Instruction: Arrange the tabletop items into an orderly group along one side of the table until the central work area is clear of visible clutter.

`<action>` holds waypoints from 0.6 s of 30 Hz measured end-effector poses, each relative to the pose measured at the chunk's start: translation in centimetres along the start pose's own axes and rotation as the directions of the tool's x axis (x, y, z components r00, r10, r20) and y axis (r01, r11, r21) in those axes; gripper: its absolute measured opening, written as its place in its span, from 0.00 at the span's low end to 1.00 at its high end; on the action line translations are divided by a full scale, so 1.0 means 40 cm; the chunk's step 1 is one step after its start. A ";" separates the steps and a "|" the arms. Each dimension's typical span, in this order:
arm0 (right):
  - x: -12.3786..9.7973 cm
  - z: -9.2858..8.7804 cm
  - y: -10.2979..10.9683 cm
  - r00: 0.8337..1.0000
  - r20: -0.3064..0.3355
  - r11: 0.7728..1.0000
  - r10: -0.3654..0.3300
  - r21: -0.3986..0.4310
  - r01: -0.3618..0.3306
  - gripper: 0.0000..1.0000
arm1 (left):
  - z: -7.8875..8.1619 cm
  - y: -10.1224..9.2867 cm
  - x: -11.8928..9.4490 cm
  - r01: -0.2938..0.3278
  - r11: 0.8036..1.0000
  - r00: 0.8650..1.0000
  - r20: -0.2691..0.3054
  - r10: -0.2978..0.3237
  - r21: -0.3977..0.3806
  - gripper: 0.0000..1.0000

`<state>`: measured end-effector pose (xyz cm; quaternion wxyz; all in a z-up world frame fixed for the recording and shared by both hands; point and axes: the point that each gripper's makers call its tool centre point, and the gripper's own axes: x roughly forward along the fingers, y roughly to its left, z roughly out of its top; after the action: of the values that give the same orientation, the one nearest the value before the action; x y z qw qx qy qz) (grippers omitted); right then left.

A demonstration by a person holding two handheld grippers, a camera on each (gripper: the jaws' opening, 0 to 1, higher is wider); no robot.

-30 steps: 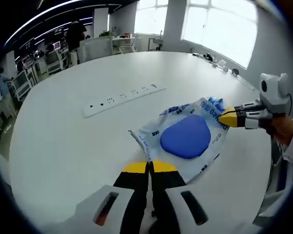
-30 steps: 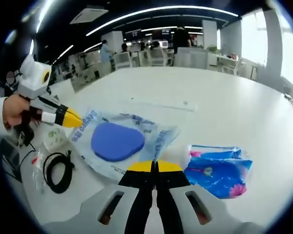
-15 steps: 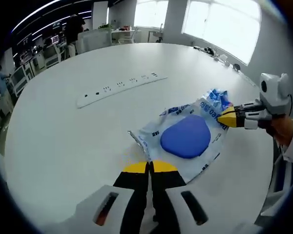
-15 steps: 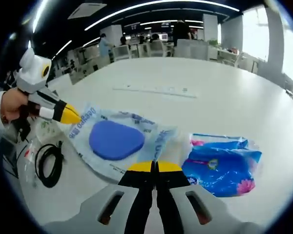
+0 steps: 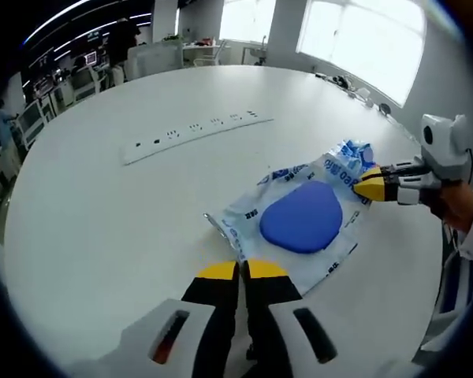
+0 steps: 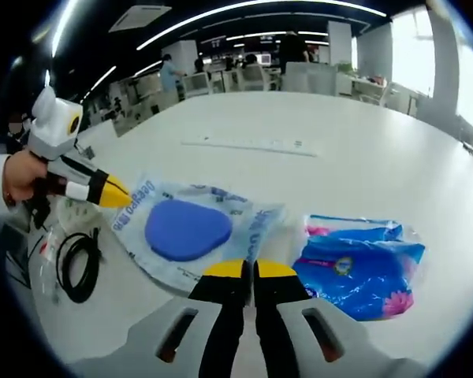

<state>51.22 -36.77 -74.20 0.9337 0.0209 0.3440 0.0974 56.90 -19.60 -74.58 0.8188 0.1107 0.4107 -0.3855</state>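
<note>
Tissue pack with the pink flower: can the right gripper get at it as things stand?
Probably yes, once it lets go. The tissue pack lies bare on the table just beside the right gripper, nothing between them, but its jaws look shut on the clear bag with the blue pad.

Lighting is bright and even. Daylight enters through large windows (image 5: pixel 355 39), blown out to near white, and ceiling light strips (image 6: pixel 244 8) add overhead light. The white table (image 5: pixel 102 213) reflects a soft sheen without hard glare; shadows on it are faint. Both views show strong fisheye bending toward the edges. The foreground is sharp; the distant room is slightly soft.
</note>
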 end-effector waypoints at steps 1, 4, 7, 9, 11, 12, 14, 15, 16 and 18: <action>0.000 -0.001 0.001 1.000 -0.002 1.000 0.001 -0.001 -0.001 0.01 | 0.000 0.001 0.000 -0.002 1.000 1.000 0.002 0.002 0.000 0.00; -0.004 0.001 0.004 1.000 0.000 1.000 0.000 -0.017 0.000 0.03 | 0.001 0.000 -0.004 0.001 1.000 1.000 0.007 -0.001 -0.010 0.01; -0.010 0.007 0.004 1.000 0.011 1.000 -0.005 -0.015 0.005 0.05 | 0.003 -0.001 -0.005 0.003 1.000 1.000 0.012 -0.003 -0.015 0.01; -0.011 0.005 0.004 1.000 0.001 1.000 -0.010 -0.020 0.010 0.06 | 0.003 0.000 -0.009 0.001 1.000 1.000 0.014 -0.001 -0.013 0.01; -0.015 0.010 0.004 1.000 0.007 1.000 -0.013 -0.023 0.013 0.07 | 0.002 0.001 -0.013 0.000 1.000 1.000 0.017 0.000 -0.018 0.01; -0.017 0.011 0.005 1.000 0.007 1.000 -0.014 -0.021 0.014 0.07 | 0.003 0.002 -0.015 -0.001 1.000 1.000 0.019 0.001 -0.017 0.01; -0.021 0.016 0.003 1.000 0.016 0.999 -0.022 -0.026 0.023 0.07 | 0.003 0.004 -0.019 -0.002 1.000 1.000 0.023 0.002 -0.020 0.02; -0.025 0.019 0.002 1.000 0.018 0.999 -0.026 -0.028 0.026 0.07 | 0.003 0.004 -0.021 -0.002 1.000 1.000 0.024 0.003 -0.019 0.02; -0.027 0.021 0.002 0.999 0.018 0.999 -0.026 -0.028 0.027 0.07 | 0.004 0.004 -0.024 -0.002 1.000 1.000 0.028 0.003 -0.019 0.02; -0.032 0.026 0.004 0.999 0.021 0.999 -0.029 -0.036 0.030 0.06 | 0.007 0.002 -0.027 0.000 1.000 0.999 0.034 0.001 -0.021 0.04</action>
<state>50.92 -36.82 -72.56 0.9386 0.0001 0.3331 0.0896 56.74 -19.09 -73.60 0.8268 0.0956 0.4008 -0.3828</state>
